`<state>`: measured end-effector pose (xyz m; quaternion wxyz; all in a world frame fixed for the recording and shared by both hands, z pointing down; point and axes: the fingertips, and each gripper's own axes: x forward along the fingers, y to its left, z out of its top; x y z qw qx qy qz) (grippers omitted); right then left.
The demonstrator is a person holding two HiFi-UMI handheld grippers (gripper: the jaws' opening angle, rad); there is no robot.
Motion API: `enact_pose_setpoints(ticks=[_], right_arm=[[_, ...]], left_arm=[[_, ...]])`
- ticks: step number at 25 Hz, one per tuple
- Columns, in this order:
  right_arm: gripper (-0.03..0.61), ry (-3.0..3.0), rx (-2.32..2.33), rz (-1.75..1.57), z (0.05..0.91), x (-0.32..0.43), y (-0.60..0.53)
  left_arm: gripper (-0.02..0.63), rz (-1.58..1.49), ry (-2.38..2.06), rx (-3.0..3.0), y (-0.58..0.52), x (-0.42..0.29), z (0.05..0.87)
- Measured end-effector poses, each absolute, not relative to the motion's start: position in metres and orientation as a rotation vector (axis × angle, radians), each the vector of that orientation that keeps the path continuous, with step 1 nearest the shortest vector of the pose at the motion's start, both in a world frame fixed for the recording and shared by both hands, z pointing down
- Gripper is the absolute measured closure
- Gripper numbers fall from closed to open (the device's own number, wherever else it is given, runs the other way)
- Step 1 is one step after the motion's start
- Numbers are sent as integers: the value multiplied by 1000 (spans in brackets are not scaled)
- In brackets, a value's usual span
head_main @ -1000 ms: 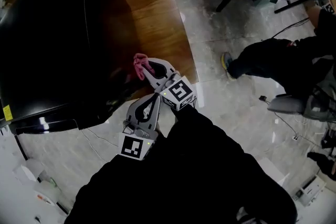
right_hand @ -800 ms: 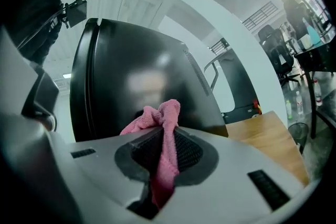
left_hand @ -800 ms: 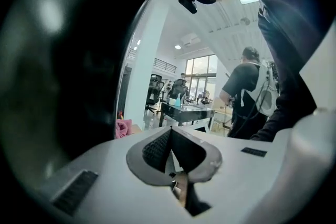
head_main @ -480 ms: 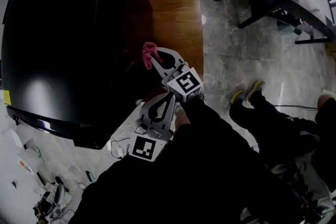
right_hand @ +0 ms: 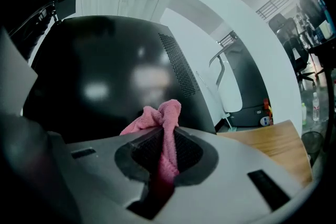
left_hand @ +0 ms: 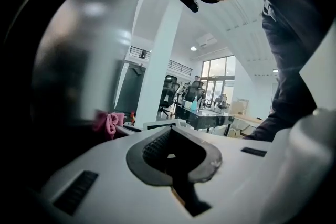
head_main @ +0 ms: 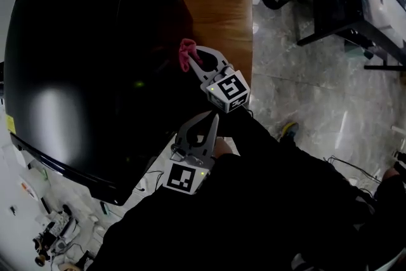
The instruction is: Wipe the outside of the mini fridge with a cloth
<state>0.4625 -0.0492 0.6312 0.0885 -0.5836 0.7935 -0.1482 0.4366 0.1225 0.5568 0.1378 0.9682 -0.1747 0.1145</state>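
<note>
No word, brand or number can be read anywhere here. The only printed signs are black-and-white square code patterns. One is on the cube (head_main: pixel 229 91) of the right claw (head_main: pixel 192 58), the other on the cube (head_main: pixel 185 178) of the left claw (head_main: pixel 213 118). They are patterns, not letters. A small yellow sticker (head_main: pixel 9 124) sits at the left edge of the mini fridge (head_main: pixel 82 60), its print too small to make out.
</note>
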Motion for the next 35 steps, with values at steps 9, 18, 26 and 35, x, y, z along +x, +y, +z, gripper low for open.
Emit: enact_pose_setpoints(ticks=[9,18,26,35], right_arm=[[529,2371,-1758,-427,645,506,-101],[529,2389,-1852,-382,649,542,-148],[525,2420,-1779,-148,543,560,-104],[525,2493,-1455,-122,402,505,43]], left_arm=[[607,325,-556,2788,98,463,560],[607,340,-596,2798,96,470,552],[607,258,-561,2832,97,472,511],[607,242,-325,2954,163,433,446]])
